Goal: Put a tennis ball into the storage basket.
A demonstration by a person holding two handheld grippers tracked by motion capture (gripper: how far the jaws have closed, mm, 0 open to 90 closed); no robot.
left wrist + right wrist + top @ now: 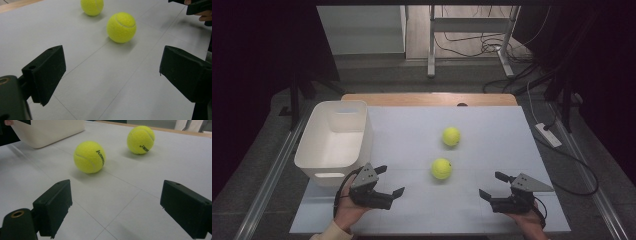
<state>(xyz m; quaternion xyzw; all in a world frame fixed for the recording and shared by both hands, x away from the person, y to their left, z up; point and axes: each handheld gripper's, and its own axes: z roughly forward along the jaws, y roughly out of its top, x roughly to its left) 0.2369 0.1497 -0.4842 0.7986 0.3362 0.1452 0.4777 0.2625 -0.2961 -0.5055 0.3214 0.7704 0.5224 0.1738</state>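
Balls first: two yellow tennis balls sit on the white worktop (492, 210), roughly mid-table. The near ball (441, 168) is between the two grippers but further out from the person, and the far ball (451, 136) is just behind it, slightly to the right, not touching it. A white bin (312, 145) sits at the left edge of the worktop, open side up.

Left gripper (391, 181) is held low near the front edge, just beside the bin's near corner, with the hand (344, 210) wrapped under it and the forearm coming in from the bottom. It's angled inward toward the near ball, jaws spread wide with nothing between them. In the left gripper view the near ball (121, 27) sits ahead, well apart from the jaws.

Right gripper (492, 186) mirrors it on the other side, hand (527, 220) underneath, pointing left toward the balls. Its jaws are spread too and hold nothing. In the right gripper view the near ball (89, 157) is ahead of the jaws and off to the left.
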